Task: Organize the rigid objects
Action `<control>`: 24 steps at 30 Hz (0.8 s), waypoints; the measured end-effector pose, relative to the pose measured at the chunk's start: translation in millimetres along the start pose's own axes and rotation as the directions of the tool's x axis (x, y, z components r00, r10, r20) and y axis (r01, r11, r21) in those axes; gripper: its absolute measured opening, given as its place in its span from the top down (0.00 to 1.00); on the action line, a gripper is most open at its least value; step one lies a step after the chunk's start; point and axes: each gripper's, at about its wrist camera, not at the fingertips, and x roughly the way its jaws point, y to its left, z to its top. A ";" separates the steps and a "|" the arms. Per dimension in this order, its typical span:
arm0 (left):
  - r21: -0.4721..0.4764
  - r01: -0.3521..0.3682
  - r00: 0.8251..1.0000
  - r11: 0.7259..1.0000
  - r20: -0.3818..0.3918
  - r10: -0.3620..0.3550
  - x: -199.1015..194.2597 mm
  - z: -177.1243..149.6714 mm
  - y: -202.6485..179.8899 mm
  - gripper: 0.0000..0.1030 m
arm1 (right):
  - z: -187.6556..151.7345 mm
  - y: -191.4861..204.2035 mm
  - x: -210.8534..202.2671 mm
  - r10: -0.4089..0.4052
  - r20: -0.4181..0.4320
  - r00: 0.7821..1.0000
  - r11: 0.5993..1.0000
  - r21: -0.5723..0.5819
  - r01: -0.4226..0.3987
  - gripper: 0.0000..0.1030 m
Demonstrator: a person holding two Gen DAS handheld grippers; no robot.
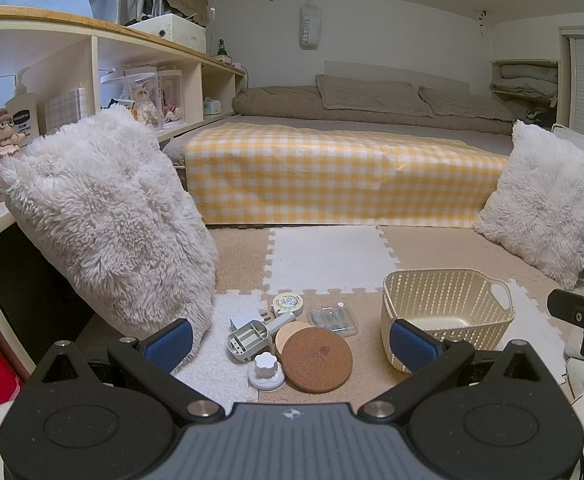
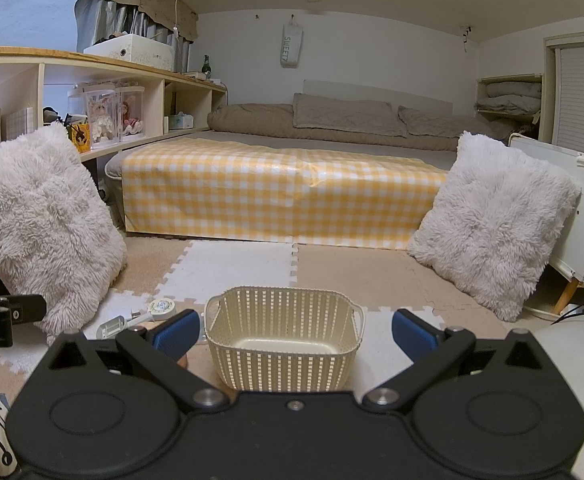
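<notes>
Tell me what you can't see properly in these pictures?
- Small clear plastic case, left wrist view: contents too small to identify.
- Round cork coaster, left wrist view: stamped mark too faint to read.
- Round wooden disc, left wrist view: partly covered by the coaster.
- Pile of small items, right wrist view: mostly hidden behind the right gripper's blue finger.

Counts — one cream basket [image 1: 448, 312], nothing in it. Left of it, a pile of six small items: one cork coaster [image 1: 316, 360], one wooden disc [image 1: 292, 330], one white knob [image 1: 266, 368], one grey plastic holder [image 1: 247, 338], one round tape measure [image 1: 287, 303], one clear packet [image 1: 332, 316]. Two fluffy white pillows — near left [image 1: 107, 236], far right [image 1: 544, 204].
</notes>
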 end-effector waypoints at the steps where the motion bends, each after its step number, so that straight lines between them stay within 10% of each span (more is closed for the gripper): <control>1: 0.000 -0.001 1.000 1.000 0.000 0.001 0.0 0.0 0.0 0.00 | 0.0 0.0 0.2 0.000 0.000 1.000 1.000 0.000 0.000 0.00; 24: 0.001 -0.001 1.000 1.000 -0.001 0.001 0.0 0.0 0.0 0.00 | -0.6 0.1 1.9 0.000 -0.004 1.000 1.000 0.001 0.000 0.00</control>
